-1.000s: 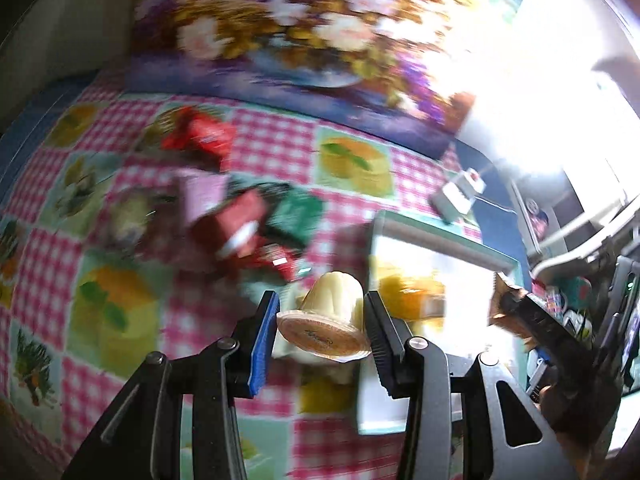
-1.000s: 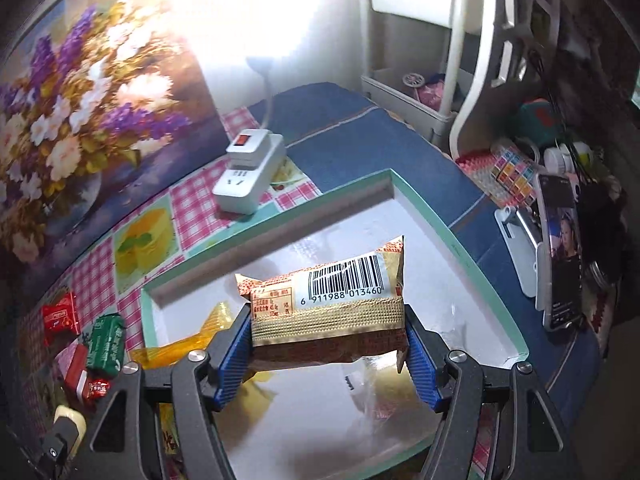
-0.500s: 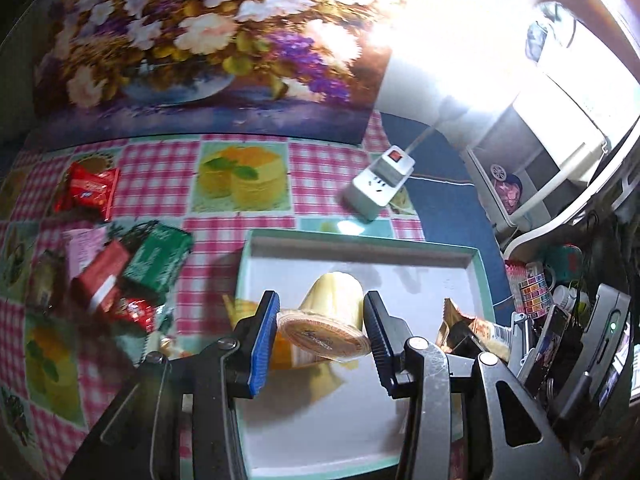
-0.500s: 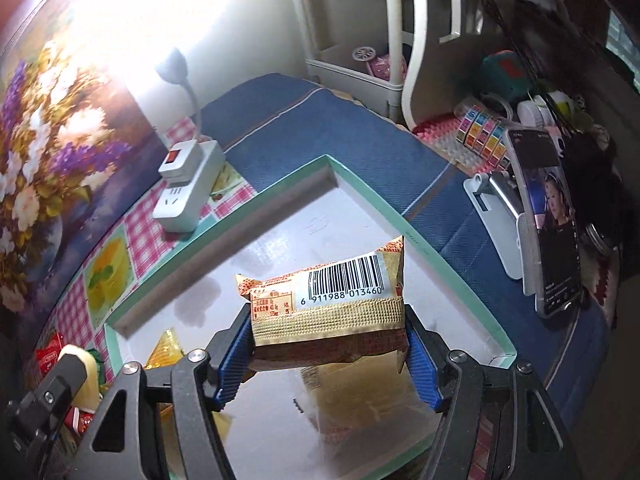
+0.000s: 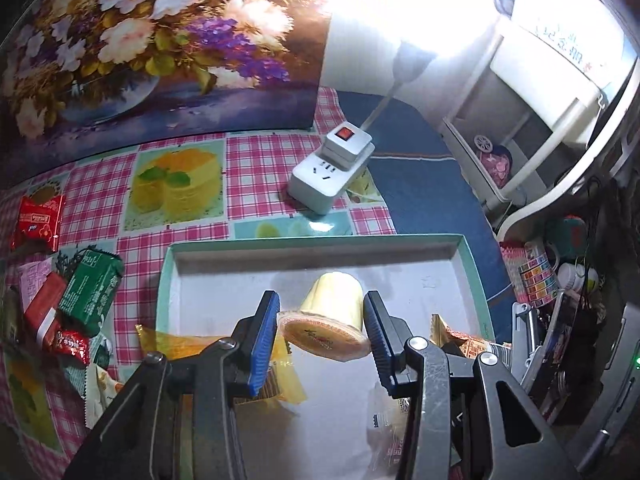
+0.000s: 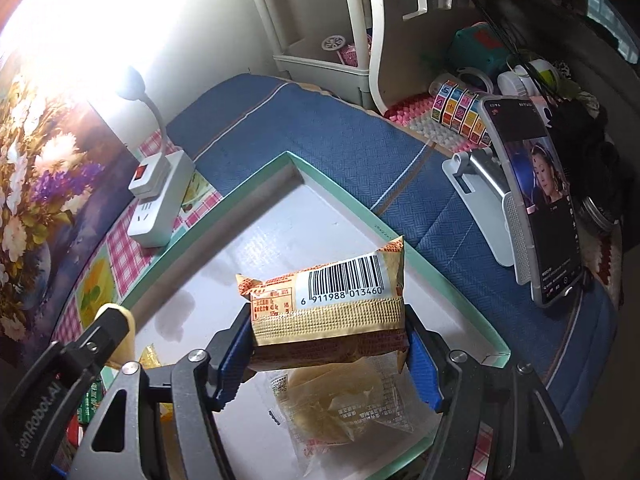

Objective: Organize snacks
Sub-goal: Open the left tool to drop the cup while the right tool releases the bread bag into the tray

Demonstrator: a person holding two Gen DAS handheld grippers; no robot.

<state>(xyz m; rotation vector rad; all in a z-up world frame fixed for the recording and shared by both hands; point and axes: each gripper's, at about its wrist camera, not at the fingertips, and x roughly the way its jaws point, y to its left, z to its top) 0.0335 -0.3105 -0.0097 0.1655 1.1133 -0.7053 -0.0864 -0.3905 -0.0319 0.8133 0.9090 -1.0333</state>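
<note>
One pale yellow jelly cup (image 5: 334,312), orange foil lid.

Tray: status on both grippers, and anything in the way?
Left gripper shut on jelly cup, right gripper shut on gold packet. Both over tray. Clear-wrapped bun lies under right.

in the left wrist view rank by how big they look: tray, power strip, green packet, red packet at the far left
1. tray
2. power strip
3. green packet, close to the strip in apparent size, so that order is unsure
4. red packet
Fisheye bending makes edge items look smaller.
</note>
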